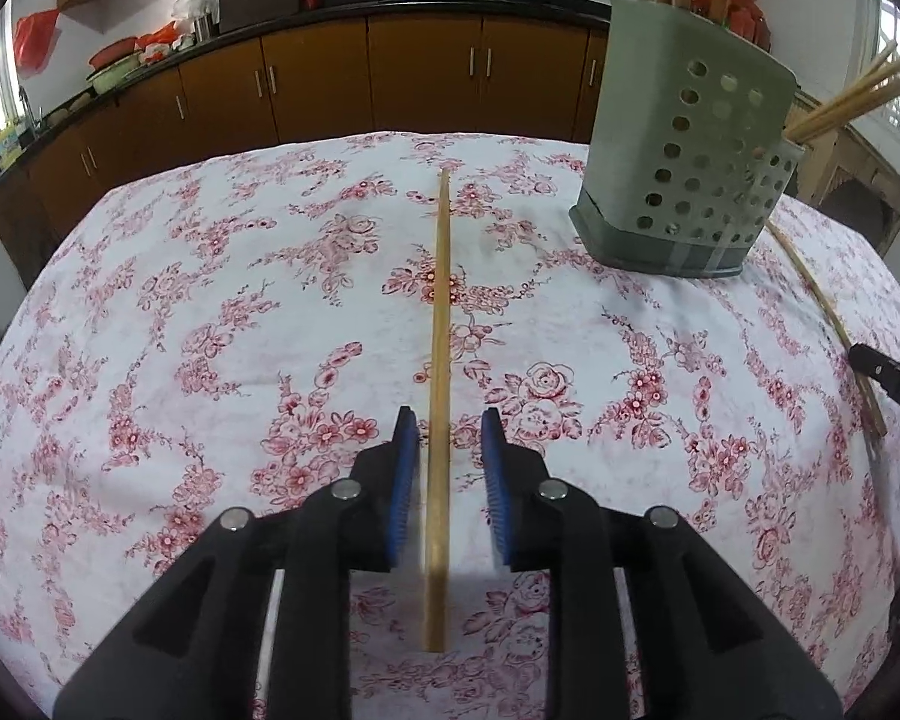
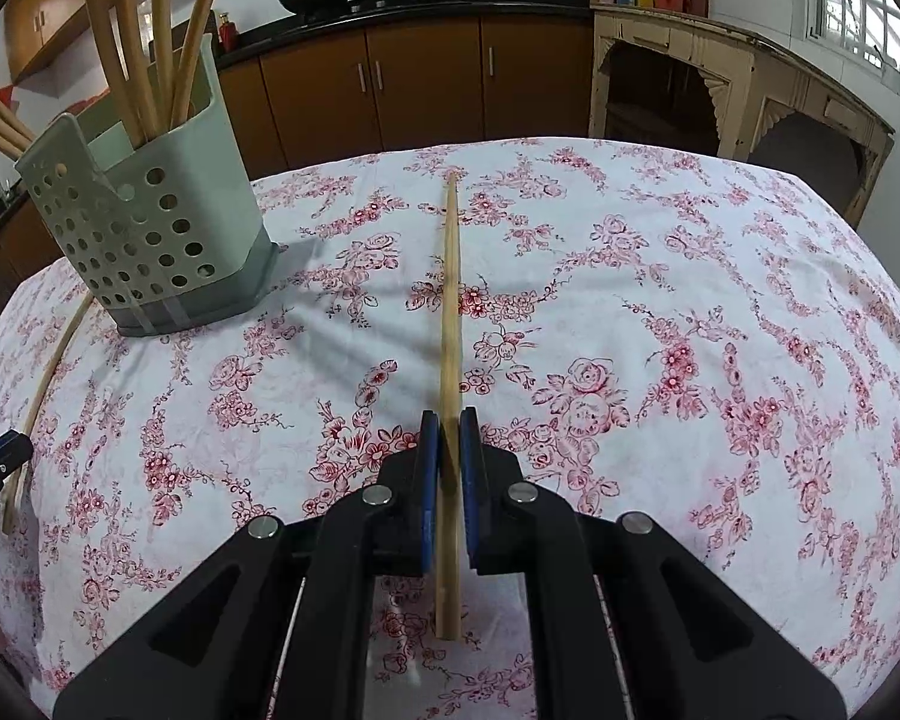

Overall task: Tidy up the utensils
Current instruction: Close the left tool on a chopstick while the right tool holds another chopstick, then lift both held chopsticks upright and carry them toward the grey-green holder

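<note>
Chopsticks are the matter in both views, one to each claw.

From the left wrist camera we see our left claw low in the picture, its two blue pads standing a little apart. A wooden chopstick lies between them along the floral worktop, running straight away from us. Neither pad presses on it; a gap shows on each side. To the upper right stands a grey-green perforated utensil holder with wooden handles rising from it and more chopsticks leaning out to the right. Beyond its base a second chopstick slants toward the right edge, where the black tip of our right claw meets its near end. Brown kitchen cabinets line the far wall.

From the right wrist camera we see our right claw closed tight on its chopstick, both blue pads pressed against the wood. The stick points away from us over the worktop. The utensil holder stands at upper left, well apart from the stick. Past it, the left claw's chopstick curves along the left edge, where the tip of our left claw appears beside it.
</note>
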### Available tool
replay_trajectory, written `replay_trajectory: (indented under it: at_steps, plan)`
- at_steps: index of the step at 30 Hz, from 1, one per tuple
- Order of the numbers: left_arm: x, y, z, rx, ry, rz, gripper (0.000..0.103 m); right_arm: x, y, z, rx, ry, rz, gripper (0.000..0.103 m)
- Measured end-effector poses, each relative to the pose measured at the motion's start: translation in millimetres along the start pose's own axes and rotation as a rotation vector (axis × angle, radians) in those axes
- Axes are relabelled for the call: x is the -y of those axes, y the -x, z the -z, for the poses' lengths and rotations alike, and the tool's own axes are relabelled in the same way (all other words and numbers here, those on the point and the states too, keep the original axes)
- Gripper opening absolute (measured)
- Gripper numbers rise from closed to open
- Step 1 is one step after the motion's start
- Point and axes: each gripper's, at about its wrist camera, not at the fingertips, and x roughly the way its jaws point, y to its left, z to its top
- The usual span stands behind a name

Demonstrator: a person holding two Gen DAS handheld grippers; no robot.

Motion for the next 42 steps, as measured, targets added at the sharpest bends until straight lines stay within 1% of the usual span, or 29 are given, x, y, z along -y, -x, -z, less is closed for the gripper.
replay_trajectory:
  at_steps: [2, 7, 16, 19, 24, 26, 28, 30, 33, 35, 38, 42]
  plan:
    - [-1, 0, 0, 0.001, 0.007, 0.008, 0.024, 1, 0, 0, 0.000, 0.001, 0.002, 0.008]
    - [0, 0, 0, 0.000, 0.000, -0.003, 0.024, 0, 0, 1, 0.000, 0.003, 0.004, 0.008]
    - [0, -1, 0, 0.001, 0.002, 0.001, 0.024, -2, 0, 0, 0.000, 0.002, 0.003, 0.008]
    - [-2, 0, 0, 0.002, 0.007, 0.024, 0.026, -1, 0, 0, -0.001, -0.007, -0.009, 0.009]
    - [1, 7, 10, -0.002, -0.038, 0.022, 0.026, 2, 2, 2, -0.001, -0.016, -0.018, 0.009]
    - [0, 9, 12, -0.002, -0.031, 0.020, 0.024, 3, 3, 3, -0.001, -0.013, -0.015, 0.009]
    - [-1, 10, 12, -0.001, -0.023, 0.008, 0.018, 3, 5, 5, 0.000, -0.014, -0.015, 0.009]
    - [-2, 9, 12, -0.001, -0.015, 0.016, 0.008, 5, 6, 7, -0.001, -0.022, -0.024, 0.009]
    - [-5, 10, 11, -0.002, -0.003, 0.035, 0.008, 8, 7, 8, 0.001, -0.040, -0.045, 0.008]
    - [-3, 10, 11, -0.004, -0.033, 0.030, 0.008, 9, 10, 9, 0.004, -0.025, -0.041, 0.008]
    - [-4, 13, 11, -0.019, -0.039, 0.037, 0.008, 9, 24, 12, 0.037, -0.016, -0.047, 0.008]
    - [-5, 26, 9, 0.001, -0.040, 0.033, 0.008, 12, 47, 9, 0.094, -0.019, -0.057, 0.008]
